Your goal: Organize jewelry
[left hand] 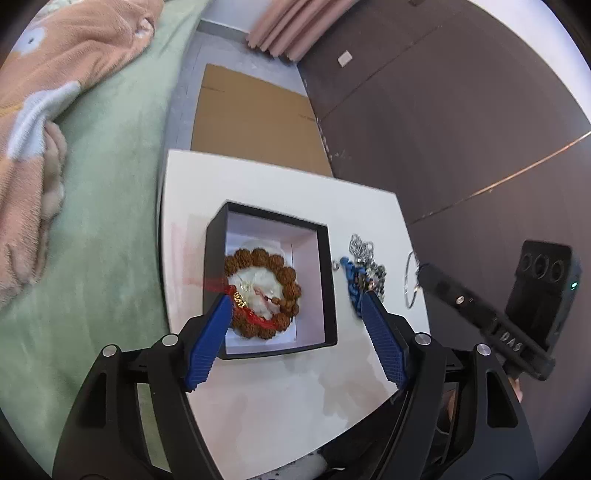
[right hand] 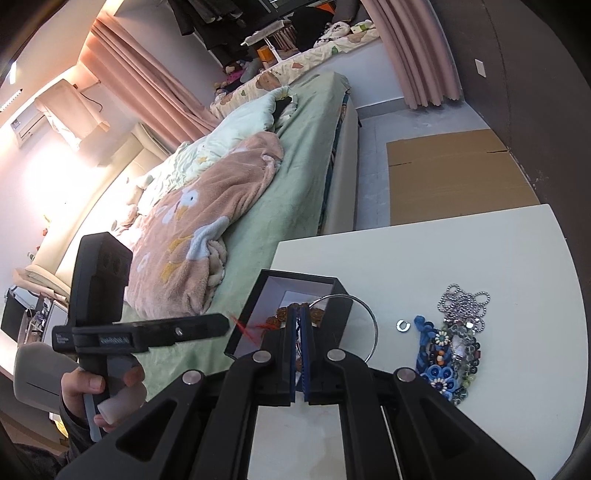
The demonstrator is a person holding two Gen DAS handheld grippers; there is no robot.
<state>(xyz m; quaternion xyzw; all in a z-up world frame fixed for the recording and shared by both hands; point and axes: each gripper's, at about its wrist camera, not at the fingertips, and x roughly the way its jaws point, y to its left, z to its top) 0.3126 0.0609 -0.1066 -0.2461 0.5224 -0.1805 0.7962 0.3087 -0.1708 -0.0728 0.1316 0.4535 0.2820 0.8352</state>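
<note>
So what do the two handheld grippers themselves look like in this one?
Both match: the left gripper and right gripper have black angular linkage frames with round silver pivot pins and ribbed blue fingers. Each carries a black boxy camera block on a black bar with small pale lettering.

Table (left hand: 280, 398) beside bed (left hand: 110, 229); bed to its left in left wrist view. Box (left hand: 328, 288) on table, toward bed side. Bead bracelet (left hand: 284, 275) in box. Right of box, on table: small ring (left hand: 335, 264), then jewelry pile (left hand: 364, 266), chain (left hand: 360, 247) at its far end. Bangle (left hand: 410, 280) right of pile, near table edge. Cardboard (left hand: 255, 114) on floor behind table. Blanket (right hand: 207, 229) on bed. Curtain (left hand: 280, 33) at far wall.
</note>
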